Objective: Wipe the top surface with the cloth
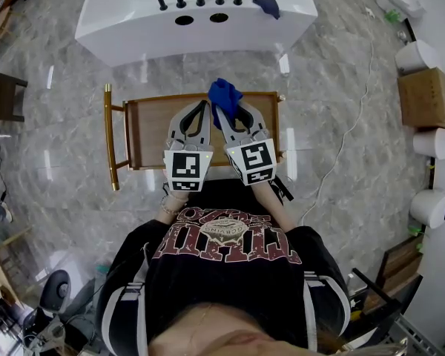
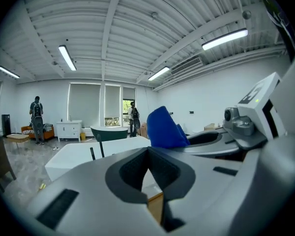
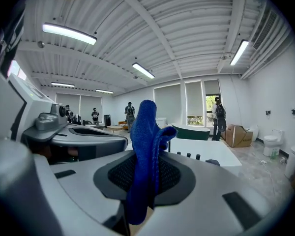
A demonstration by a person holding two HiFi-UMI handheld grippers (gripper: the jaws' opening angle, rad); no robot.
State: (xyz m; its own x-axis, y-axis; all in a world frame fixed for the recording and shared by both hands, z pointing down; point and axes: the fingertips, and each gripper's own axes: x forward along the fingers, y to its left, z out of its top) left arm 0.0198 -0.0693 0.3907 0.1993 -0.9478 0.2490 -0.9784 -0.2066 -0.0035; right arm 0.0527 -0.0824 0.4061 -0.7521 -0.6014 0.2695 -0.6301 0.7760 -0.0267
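Above a wooden cart (image 1: 149,133), the left gripper (image 1: 202,109) and right gripper (image 1: 231,110) sit side by side. The right gripper seems to pinch a blue cloth (image 1: 224,93). 1 white bathtub (image 1: 133,21) stands beyond.

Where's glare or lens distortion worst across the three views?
Head view: light streaks glare on the glossy floor, mild warp. Left gripper view: strong fisheye, black corners, ceiling beams bowed. Right gripper view: same fisheye, ceiling lights blown out, cloth weave sharp in the right claw.
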